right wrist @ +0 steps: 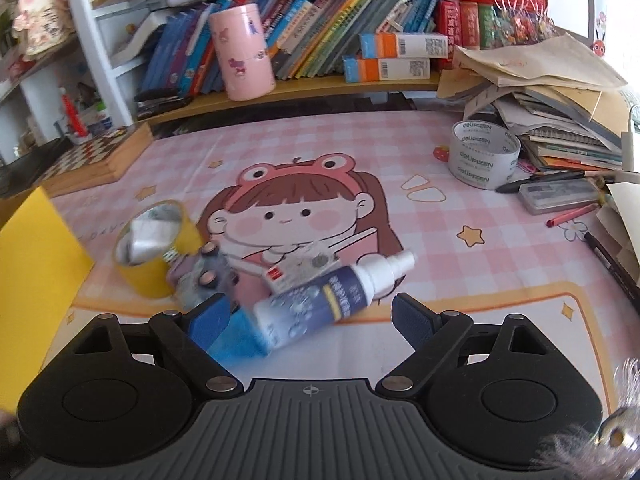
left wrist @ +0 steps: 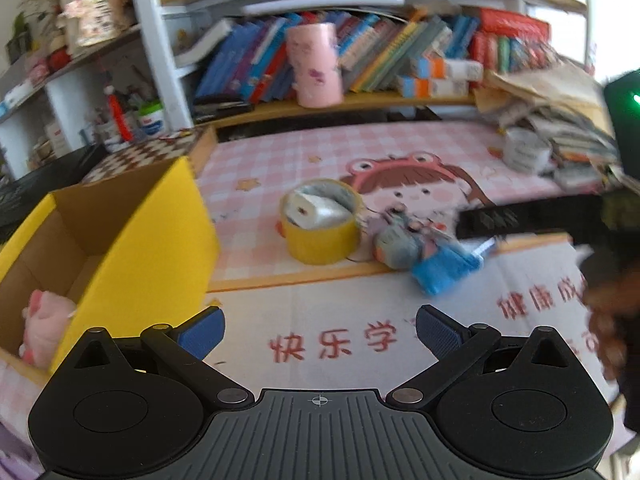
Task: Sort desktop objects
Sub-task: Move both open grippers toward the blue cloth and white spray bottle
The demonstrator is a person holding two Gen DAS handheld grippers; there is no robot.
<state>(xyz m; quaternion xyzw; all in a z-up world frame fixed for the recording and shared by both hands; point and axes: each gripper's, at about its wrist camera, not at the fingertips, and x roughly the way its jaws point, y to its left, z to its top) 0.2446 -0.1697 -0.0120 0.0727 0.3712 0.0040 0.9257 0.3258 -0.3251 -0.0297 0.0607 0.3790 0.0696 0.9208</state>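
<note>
Right gripper (right wrist: 310, 312): I'm hovering it, jaws wide, nothing gripped, framing the spray bottle (right wrist: 332, 296) lying low-centre on the desk (right wrist: 480, 280).
Left gripper (left wrist: 318, 332): jaws wide, empty, waiting.
Yellow box (left wrist: 132, 240): sitting at left, probably the sorting bin.

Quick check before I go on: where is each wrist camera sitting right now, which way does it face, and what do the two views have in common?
Left wrist: on the left gripper, angled down over the desk mat toward the bookshelf; yellow box at left. Own open fingers show, plus the right gripper entering from the right.
Right wrist: on the right gripper, angled down at the spray bottle; own open fingers show, nothing gripped.
Shared: yellow tape roll, pink canister, books.
</note>
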